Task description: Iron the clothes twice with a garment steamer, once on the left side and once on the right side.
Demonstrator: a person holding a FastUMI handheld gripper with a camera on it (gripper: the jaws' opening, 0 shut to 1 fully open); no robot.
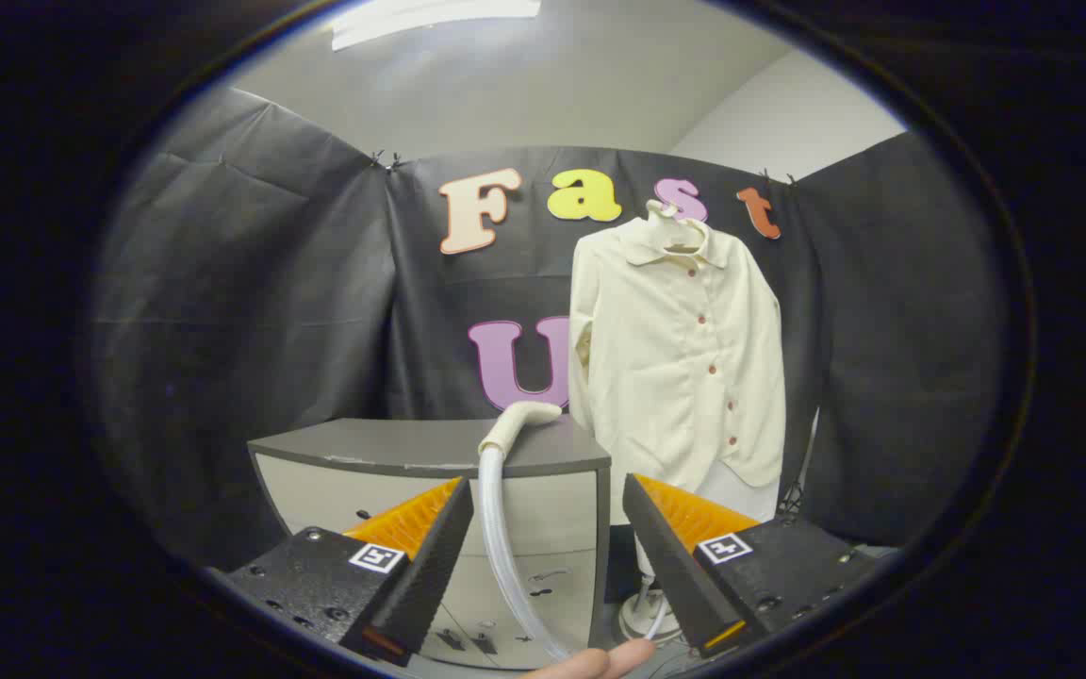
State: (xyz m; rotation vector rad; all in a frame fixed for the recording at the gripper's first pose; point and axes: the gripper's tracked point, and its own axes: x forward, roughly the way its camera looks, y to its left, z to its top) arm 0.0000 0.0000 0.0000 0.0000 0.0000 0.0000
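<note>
Jaws of gripper [548, 547] spread apart; steamer hose [498, 528] between, untouched.

One shirt [680, 368] hangs on one hanger [667, 219]; one steamer hose [503, 528], one cabinet [430, 471], one gripper [548, 556] with two parted fingers.

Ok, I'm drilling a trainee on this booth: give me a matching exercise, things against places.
Things:
1. shirt
2. steamer head
3. hose
4. fingertip

Places:
A. lying on the grey cabinet
B. low down, by the open fingers
C. hanging on a hanger
D. running down in front of the cabinet, between the fingers

Pairs: 1-C, 2-A, 3-D, 4-B
</note>
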